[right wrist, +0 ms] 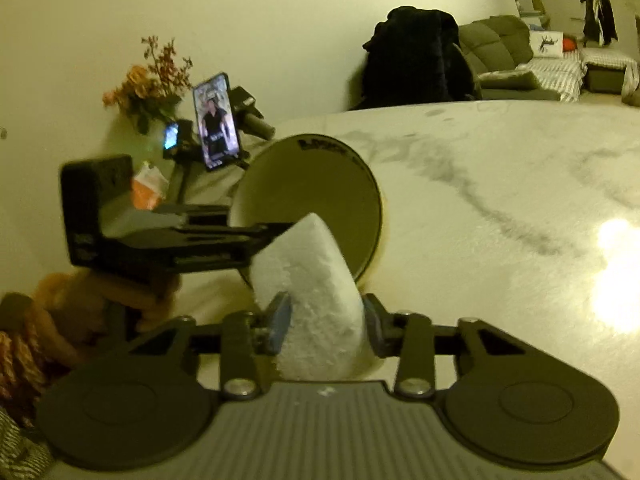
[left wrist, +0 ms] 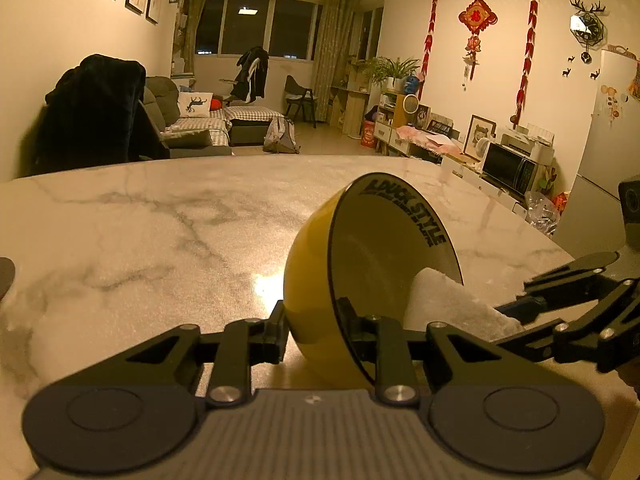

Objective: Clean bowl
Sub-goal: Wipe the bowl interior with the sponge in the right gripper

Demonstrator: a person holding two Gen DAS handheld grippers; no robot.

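Currently logged: glossy yellow ceramic bowl [left wrist: 308, 280], black-lettered rim, tipped on its side above the marble-patterned tabletop [left wrist: 160, 232], wall clamped by the left gripper [left wrist: 312, 326]. Right gripper [right wrist: 326, 326] pinches a white sponge block [right wrist: 316, 292], tip inside the bowl's mouth. Wiping appears underway; the interior shows no visible residue, so remaining work is unclear.
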